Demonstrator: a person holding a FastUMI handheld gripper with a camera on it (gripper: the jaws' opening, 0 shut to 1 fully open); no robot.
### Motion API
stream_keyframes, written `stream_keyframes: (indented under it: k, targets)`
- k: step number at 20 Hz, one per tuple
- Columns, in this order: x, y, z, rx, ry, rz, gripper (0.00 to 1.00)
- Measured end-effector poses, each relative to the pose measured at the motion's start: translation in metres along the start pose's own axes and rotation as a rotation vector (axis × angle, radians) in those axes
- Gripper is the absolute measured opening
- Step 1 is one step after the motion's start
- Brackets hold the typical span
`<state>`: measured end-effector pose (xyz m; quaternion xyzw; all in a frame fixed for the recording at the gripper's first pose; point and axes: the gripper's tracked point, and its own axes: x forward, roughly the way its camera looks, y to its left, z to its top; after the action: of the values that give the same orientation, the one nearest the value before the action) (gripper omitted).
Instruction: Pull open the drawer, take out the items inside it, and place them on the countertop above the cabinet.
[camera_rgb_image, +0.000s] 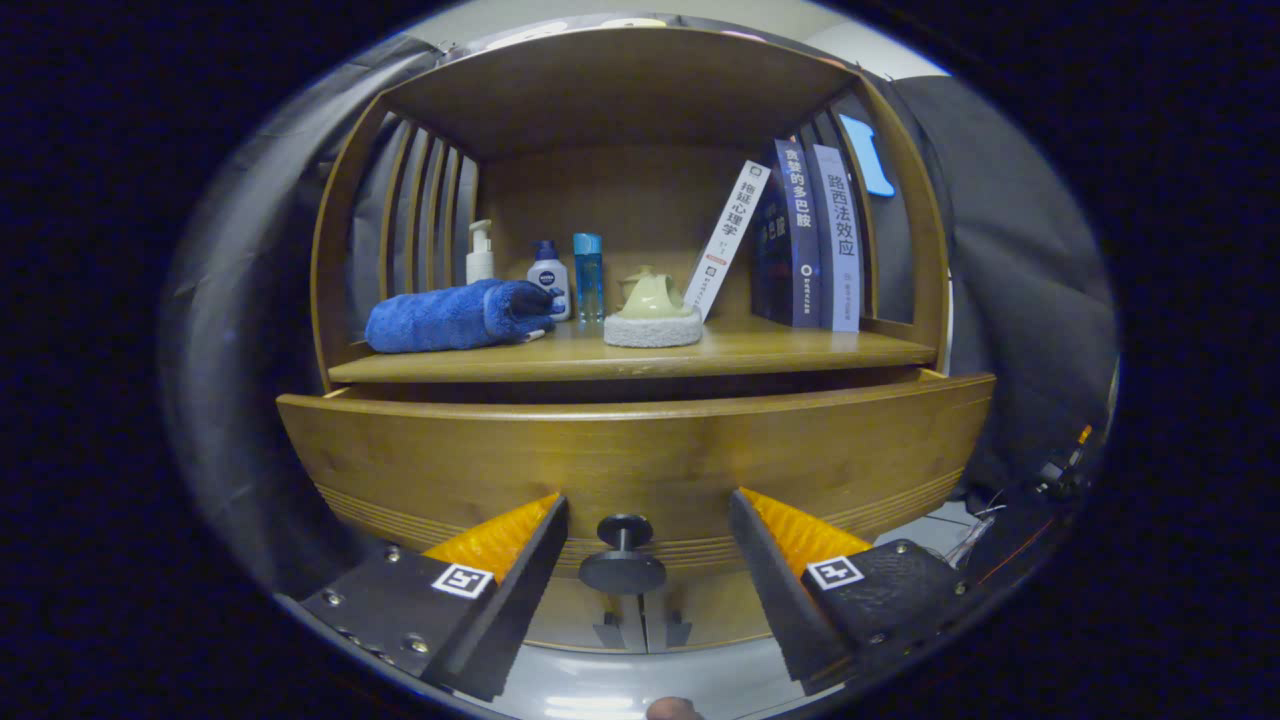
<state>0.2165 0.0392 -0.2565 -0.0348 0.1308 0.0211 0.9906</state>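
The wooden drawer front (640, 455) stands pulled a little way out from the cabinet, leaving a dark gap under the countertop (640, 355). Its round dark knob (622, 555) sits between my two fingers, with space on both sides. My gripper (648, 520) is open and touches nothing. The inside of the drawer is hidden behind its front. On the countertop lie a rolled blue towel (455, 316) and a pale teapot on a round white mat (653, 310).
At the back of the shelf stand a white pump bottle (480, 255), a white bottle with a blue cap (548, 272) and a blue bottle (588, 262). Books (800, 235) lean at the right. Two lower cabinet doors (640, 615) sit beneath the drawer.
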Motion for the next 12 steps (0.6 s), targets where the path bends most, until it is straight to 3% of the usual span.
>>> stream_keyframes:
  k: [12]
  targets:
    - [0.031,0.002,0.006,-0.002,0.014,0.015,0.98]
